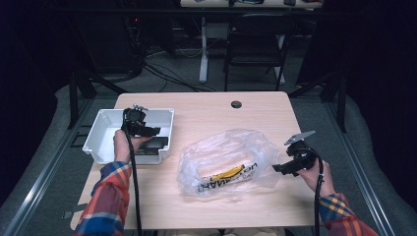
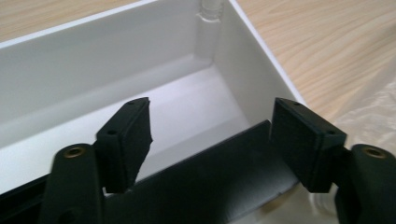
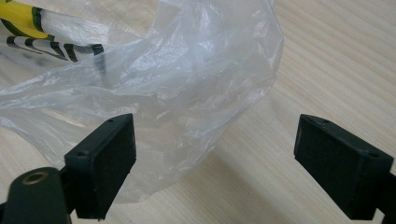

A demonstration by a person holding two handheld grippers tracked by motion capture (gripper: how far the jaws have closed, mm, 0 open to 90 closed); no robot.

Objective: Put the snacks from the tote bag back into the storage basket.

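left gripper (image 2: 212, 140) spread over white bin (image 2: 252, 79) | black flat item (image 2: 210, 186) inside, perhaps a box

Right claw (image 3: 215, 168) spread wide with nothing clamped, over the pale wood surface (image 3: 336, 70); crumpled clear plastic bag (image 3: 177, 84) fills the upper left, its edge between the pads, yellow-and-black print (image 3: 32, 28) at far left.

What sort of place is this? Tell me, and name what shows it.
Probably a lab or workshop set up for recording. A small wooden table stands between dark curtains, cables trail over the floor behind it beside a folding chair, and a person works with the left gripper and right gripper.
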